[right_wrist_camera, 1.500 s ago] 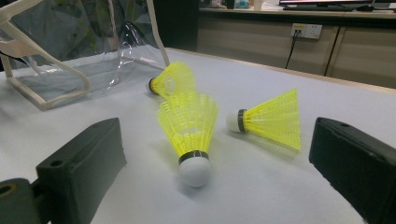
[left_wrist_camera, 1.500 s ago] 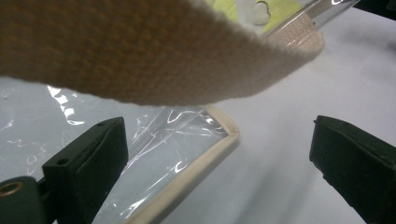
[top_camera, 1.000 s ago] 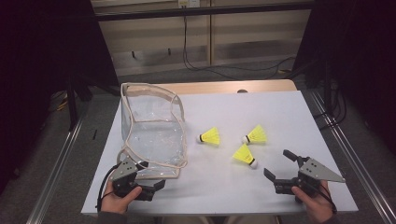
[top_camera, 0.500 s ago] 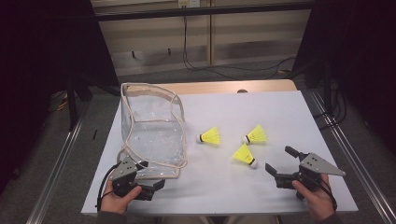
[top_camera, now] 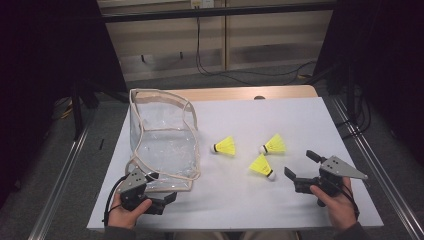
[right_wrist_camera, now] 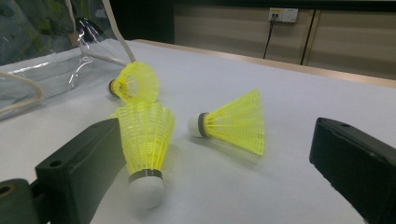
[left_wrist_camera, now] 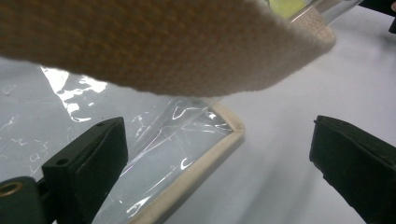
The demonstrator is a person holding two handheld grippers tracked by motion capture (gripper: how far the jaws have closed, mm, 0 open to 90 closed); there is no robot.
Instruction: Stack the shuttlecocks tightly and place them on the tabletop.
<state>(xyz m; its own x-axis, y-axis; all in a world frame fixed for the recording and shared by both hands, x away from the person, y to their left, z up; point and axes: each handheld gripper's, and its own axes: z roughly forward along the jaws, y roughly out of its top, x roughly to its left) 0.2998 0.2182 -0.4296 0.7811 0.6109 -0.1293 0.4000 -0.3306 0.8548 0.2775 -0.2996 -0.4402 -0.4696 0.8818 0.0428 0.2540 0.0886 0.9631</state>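
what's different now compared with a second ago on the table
Only the right tongs moved: the hand drifted slightly rightward and toward the table's near edge, jaws open and empty throughout. The left tongs stayed open at the near corner of the clear bag. The three yellow shuttlecocks lie where they were.

Table bore a bag on its left half, mouth toward the near edge. Three shuttlecocks lay right of the bag, apart from one another: one nearest the bag, one farther right, one nearer the person. Left gripper sat at the bag's near edge; right gripper just right of the nearest shuttlecock.
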